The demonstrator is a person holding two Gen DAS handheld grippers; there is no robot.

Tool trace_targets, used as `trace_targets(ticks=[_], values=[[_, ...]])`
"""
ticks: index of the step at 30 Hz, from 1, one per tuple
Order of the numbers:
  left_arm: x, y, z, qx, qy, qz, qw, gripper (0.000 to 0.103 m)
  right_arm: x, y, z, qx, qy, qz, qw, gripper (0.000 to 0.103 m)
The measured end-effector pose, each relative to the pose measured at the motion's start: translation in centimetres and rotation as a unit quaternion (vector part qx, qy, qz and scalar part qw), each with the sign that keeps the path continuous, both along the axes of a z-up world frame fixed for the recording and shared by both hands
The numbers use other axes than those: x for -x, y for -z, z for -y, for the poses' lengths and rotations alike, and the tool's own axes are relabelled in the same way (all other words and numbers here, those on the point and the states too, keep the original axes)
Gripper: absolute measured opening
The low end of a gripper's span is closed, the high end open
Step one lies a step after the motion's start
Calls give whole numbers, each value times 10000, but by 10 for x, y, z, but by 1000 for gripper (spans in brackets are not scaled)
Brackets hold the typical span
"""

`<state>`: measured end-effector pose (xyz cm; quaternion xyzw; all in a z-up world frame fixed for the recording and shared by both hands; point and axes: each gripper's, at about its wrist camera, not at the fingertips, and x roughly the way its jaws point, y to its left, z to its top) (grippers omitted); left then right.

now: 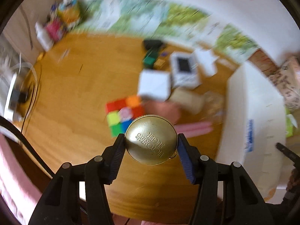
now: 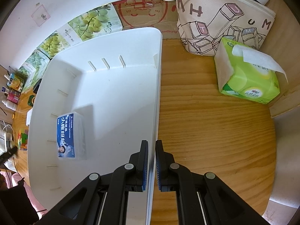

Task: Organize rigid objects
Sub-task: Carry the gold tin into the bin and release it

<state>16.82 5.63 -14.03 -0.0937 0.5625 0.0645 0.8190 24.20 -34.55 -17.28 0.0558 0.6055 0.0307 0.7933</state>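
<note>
— How do the two claws sit?
— Both point steeply down. The left claw [image 1: 151, 146] is clamped on a round gold tin [image 1: 151, 139], held above the wooden table [image 1: 75, 97].
— And the right?
— The right claw [image 2: 151, 150] is pinched together on the white bin's [image 2: 112, 86] near wall; a blue-labelled box [image 2: 70, 136] lies inside, left of it.

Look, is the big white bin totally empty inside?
No, the white bin has a clear box with a blue label lying on its floor near the left wall.

Round gold tin [image 1: 151, 139] held above the wooden table [image 1: 75, 97].
</note>
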Motion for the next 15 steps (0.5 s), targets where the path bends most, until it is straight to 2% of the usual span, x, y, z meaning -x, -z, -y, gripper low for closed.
trace_targets(ticks=[4,6,8,11,13,15], values=[[0,-31,26,-126,640,873,9940,59,0,-1,-2,72,-97,1,9999,8],[0,-37,40,-110,987,1237,9873,59,0,-1,-3,98,-156,-2,9998,8],[4,-46,58,32,1412,1612,9768,59,0,-1,-3,86,-197,-14,9998,8],[8,-51,81,248,1899,1801,9648,59,-1,0,-3,88,-279,-71,9995,8],[6,-47,101,327,2255,1757,9577,59,0,0,-3,91,-314,-76,9994,8],[6,-43,116,310,2431,1643,9555,59,-1,0,-3,91,-346,-78,9993,8]])
